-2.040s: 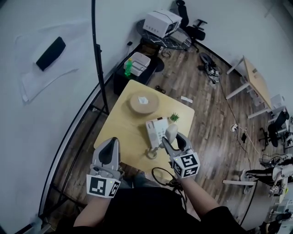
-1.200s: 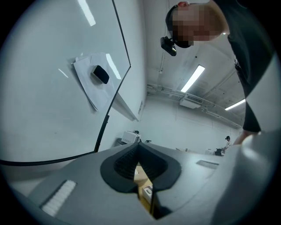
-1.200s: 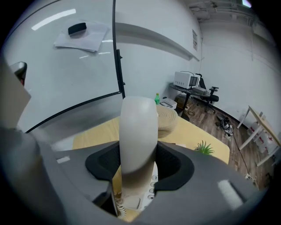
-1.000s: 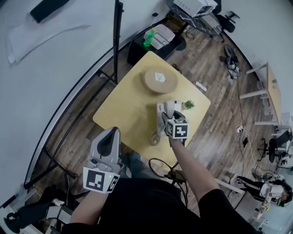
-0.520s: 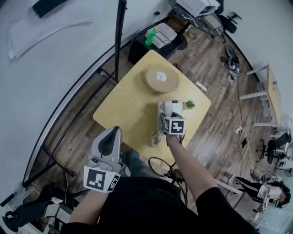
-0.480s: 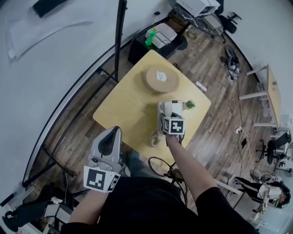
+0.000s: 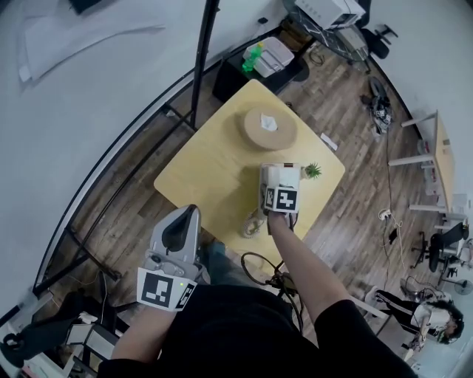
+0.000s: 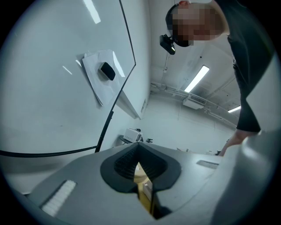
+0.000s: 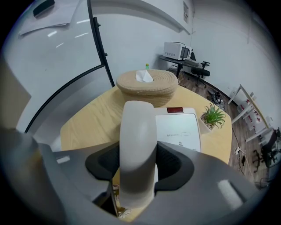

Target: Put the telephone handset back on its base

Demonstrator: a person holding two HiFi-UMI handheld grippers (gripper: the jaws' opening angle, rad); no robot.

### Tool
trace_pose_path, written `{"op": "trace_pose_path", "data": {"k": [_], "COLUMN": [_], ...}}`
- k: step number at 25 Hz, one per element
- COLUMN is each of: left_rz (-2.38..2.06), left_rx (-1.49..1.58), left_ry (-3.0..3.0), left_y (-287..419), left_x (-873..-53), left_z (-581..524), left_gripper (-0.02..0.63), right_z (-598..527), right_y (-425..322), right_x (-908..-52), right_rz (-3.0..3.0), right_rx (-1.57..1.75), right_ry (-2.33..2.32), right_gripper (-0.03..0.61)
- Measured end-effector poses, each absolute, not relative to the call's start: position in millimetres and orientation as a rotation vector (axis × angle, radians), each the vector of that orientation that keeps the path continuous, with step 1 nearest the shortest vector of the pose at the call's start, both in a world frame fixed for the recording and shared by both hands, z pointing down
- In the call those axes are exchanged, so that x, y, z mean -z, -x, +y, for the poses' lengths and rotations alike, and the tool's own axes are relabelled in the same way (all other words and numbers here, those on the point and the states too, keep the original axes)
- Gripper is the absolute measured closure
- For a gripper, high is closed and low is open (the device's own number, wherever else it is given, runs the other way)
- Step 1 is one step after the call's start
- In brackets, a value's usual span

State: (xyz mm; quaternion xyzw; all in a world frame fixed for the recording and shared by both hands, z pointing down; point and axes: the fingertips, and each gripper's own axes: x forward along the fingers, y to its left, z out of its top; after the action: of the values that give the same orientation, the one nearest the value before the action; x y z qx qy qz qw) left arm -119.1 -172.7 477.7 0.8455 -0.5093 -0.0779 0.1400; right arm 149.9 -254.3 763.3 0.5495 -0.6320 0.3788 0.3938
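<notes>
Room: wood-plank floor (image 7: 355,111), white curved wall (image 7: 89,96) on the left w/ a black pole (image 7: 203,44) leaning up along it. Far back: a printer (image 7: 325,11) on a round stand, an office chair (image 7: 380,37), and a green bottle (image 7: 253,55) on a low black unit. Second table (image 7: 443,148) off to the right.

Desk (image 7: 214,177): pale wood, rounded corners, set diamond-wise to the person. Left half bare. Round woven tissue basket (image 7: 269,127) toward the far corner. White phone base (image 7: 281,176) near the right corner, small potted plant (image 7: 312,170) just beside its right side. Coiled cord (image 7: 251,224) bunched at the near edge, by the base's near-left end.

Right arm: stretched fwd over the near edge, marker cube on top. Right gripper (image 9: 139,165) has its fingers clamped on the white handset (image 9: 138,132), one dark pad each side of its mid-section. Handset runs lengthwise away from the camera, pointing at the basket, over the left side of the base. Can't tell if it touches the cradle.

Left arm: bent, held low and off the desk's near-left side, above the floor. Left gripper (image 7: 185,221) is tilted up, its view taking in wall and ceiling. Fingers drawn together to a thin slit, nothing between them.
</notes>
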Motion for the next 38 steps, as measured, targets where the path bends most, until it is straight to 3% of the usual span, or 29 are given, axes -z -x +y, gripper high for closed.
{"op": "trace_pose_path", "data": {"k": [27, 38], "left_rz": [-1.455, -1.374], "left_rx": [0.231, 0.272], "left_ry": [-2.446, -2.57], "left_y": [121, 91], "left_x": [-478, -431], "left_z": [-169, -179], "left_gripper": [0.614, 0.614], "right_z": [-265, -249], "right_y": [-141, -146], "right_x": [-759, -606], "right_rz": [-1.643, -1.963], "right_rx": [-0.96, -0.63], "right_ry": [-1.371, -1.412], "right_gripper": [0.325, 0.327]}}
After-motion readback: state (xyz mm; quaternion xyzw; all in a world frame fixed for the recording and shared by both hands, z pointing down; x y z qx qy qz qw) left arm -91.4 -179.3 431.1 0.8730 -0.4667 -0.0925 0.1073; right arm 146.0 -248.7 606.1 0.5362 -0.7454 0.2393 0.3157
